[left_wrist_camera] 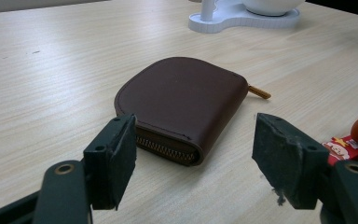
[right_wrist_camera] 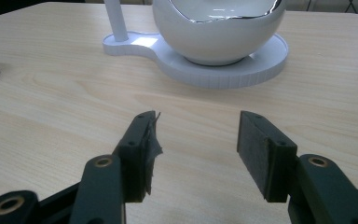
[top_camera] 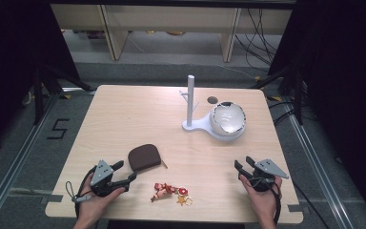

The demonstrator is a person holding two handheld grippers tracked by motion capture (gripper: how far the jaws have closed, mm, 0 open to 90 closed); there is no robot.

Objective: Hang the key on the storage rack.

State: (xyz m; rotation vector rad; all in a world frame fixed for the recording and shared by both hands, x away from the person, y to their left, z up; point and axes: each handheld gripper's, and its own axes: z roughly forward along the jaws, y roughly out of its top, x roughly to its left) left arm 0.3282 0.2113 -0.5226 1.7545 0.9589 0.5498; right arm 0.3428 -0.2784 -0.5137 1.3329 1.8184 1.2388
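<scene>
A brown zipped leather pouch [top_camera: 144, 157] [left_wrist_camera: 182, 102] lies flat on the wooden table [top_camera: 138, 114], its tan zip pull pointing right. My left gripper [top_camera: 126, 172] [left_wrist_camera: 193, 161] is open and sits just short of the pouch's near corner, with nothing between its pads. A red and gold keychain charm [top_camera: 171, 192] [left_wrist_camera: 342, 147] lies to the right of that gripper. At the front right, my right gripper [top_camera: 242, 164] [right_wrist_camera: 196, 149] rests open on bare table. It faces a white egg-shaped bowl [top_camera: 228, 119] [right_wrist_camera: 219, 28] on a white stand with a peg post [top_camera: 190, 100].
A small dark round hole [top_camera: 212, 99] marks the tabletop behind the stand. Beyond the table's far edge there are wooden cabinet legs [top_camera: 112, 33] and loose cables [top_camera: 262, 43] on the grey floor. A dark tripod [top_camera: 43, 81] stands at the left.
</scene>
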